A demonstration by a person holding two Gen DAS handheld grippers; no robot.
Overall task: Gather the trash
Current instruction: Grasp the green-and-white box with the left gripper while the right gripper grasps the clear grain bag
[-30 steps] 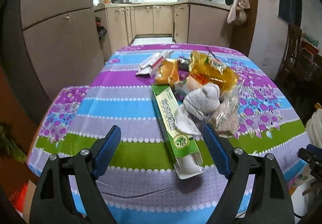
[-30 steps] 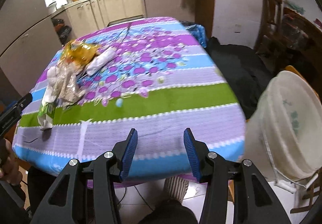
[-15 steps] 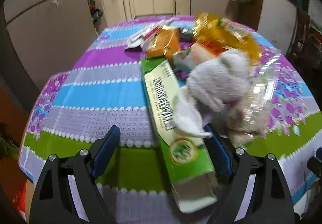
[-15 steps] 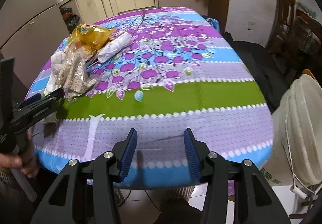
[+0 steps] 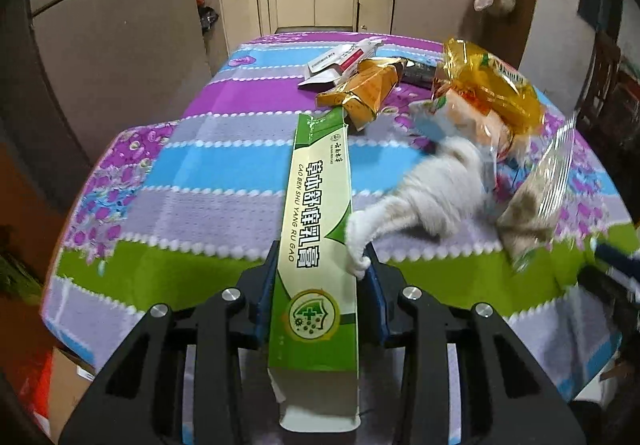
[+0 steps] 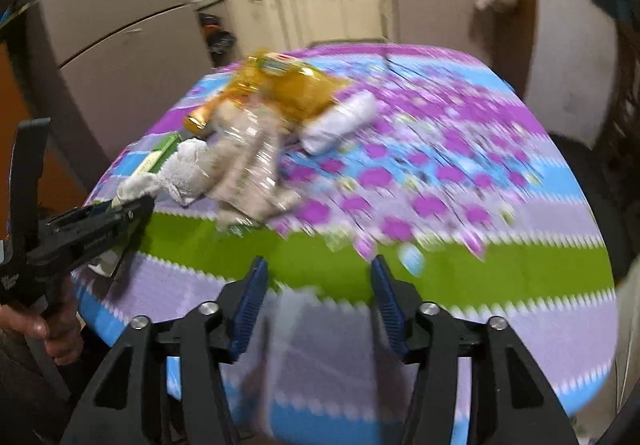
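**A:** Two grippers were in view over a table [image 5: 224, 173] covered in a striped, flowered cloth. What did the left one have?

**B:** The left gripper [image 5: 320, 273] had just closed its blue fingers [image 5: 266, 285] on a long green and cream carton [image 5: 316, 245], pressing both long sides. The carton's near flap hung open; nothing could be seen inside it. A crumpled white tissue [image 5: 420, 205] lay against the carton, one corner caught at the right finger.

**A:** And the rest of the trash?

**B:** Heaped beyond it: a yellow plastic bag [image 5: 492, 93], an orange foil packet [image 5: 368, 89], a clear crinkled wrapper [image 5: 536, 205] and a flat red and white box [image 5: 344, 59].

**A:** The right gripper?

**B:** The right gripper [image 6: 318, 305] had just been opening; its fingers [image 6: 250, 301] stood apart over the table's near edge, nothing between them. That view was blurred.
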